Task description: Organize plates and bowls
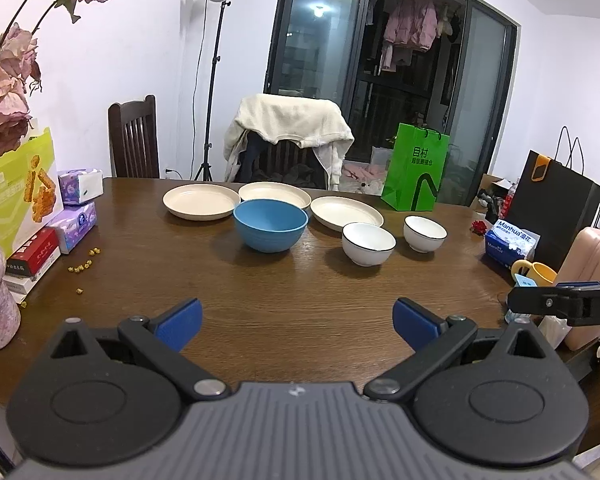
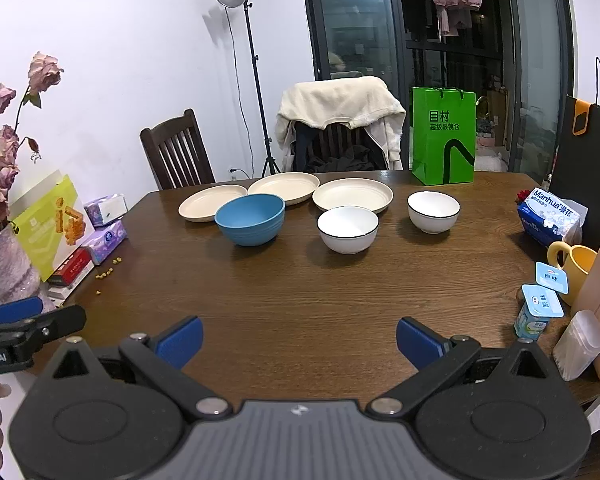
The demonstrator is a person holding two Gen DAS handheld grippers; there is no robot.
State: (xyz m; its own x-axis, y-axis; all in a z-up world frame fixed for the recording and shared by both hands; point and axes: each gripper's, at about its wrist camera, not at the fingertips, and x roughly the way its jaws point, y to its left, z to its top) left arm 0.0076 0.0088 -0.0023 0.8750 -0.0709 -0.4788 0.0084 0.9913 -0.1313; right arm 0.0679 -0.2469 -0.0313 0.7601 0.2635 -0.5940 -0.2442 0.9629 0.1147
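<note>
Three cream plates lie side by side at the far side of the wooden table: left, middle, right. A blue bowl stands in front of them. Two white bowls with dark rims stand to its right: the nearer and the farther. My left gripper is open and empty above the near table edge. My right gripper is open and empty beside it, to the right.
Tissue packs, boxes and a vase of dried roses line the left edge. A green bag stands at the back. A tissue pack, yellow mug and yogurt cups sit on the right. Chairs stand behind the table.
</note>
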